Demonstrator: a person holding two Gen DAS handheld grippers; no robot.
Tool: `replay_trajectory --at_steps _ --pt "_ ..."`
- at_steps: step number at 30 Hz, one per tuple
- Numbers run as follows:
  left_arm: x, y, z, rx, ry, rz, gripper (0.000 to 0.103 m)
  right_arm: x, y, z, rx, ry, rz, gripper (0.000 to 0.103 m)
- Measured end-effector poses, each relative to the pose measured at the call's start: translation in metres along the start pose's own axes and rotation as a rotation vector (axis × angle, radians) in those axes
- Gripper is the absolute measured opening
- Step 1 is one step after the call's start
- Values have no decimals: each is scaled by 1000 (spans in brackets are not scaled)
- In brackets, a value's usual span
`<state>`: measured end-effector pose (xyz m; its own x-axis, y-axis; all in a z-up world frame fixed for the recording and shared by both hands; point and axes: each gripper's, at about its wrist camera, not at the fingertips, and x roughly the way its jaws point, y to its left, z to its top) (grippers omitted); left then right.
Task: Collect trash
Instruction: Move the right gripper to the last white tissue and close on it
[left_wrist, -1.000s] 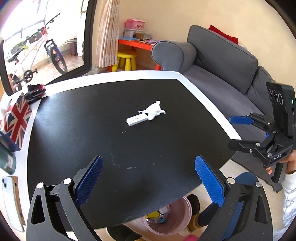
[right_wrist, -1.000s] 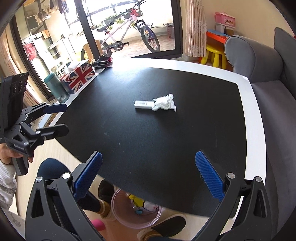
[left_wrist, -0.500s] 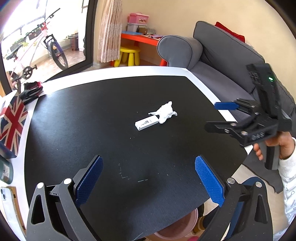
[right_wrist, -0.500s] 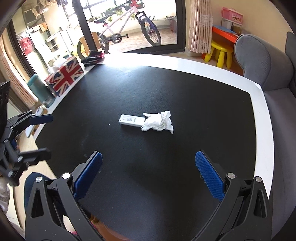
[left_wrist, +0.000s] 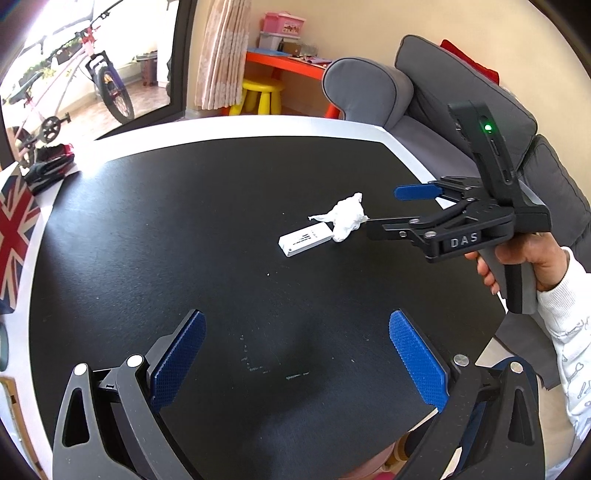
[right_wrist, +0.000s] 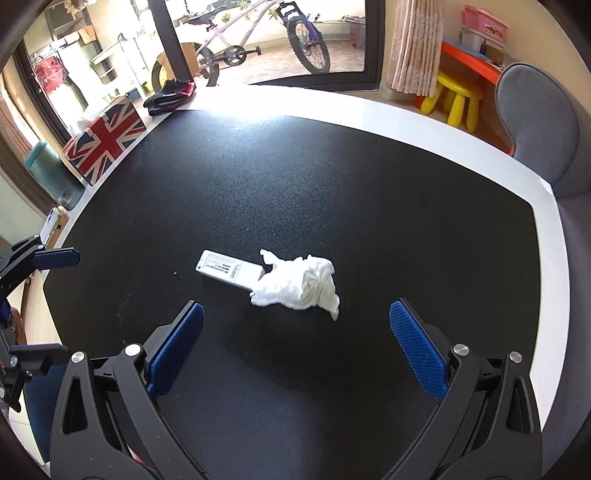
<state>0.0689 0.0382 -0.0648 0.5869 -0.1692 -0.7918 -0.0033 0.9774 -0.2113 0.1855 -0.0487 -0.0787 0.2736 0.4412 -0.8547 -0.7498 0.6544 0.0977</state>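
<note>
The letters "DAS" stand in white on the black body of the right gripper (left_wrist: 400, 210); the small dark print on the white test cassette (right_wrist: 229, 270) is too blurred to read.

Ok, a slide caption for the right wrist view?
Open right hand-held gripper nears a crumpled tissue overlapping a white test cassette on the black table.

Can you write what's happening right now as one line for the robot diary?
phase: approach | right gripper: open, near crumpled tissue | left gripper: open, back | tissue: overlaps white test cassette on black table
</note>
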Motion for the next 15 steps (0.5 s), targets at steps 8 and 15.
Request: replay_trajectory --at_steps 8,15 --pt "10 5 1 -7 14 -5 96 20 -6 6 -15 30 18 71" --pt "16 3 1 -9 24 -13 96 27 -5 7 -21 31 42 59"
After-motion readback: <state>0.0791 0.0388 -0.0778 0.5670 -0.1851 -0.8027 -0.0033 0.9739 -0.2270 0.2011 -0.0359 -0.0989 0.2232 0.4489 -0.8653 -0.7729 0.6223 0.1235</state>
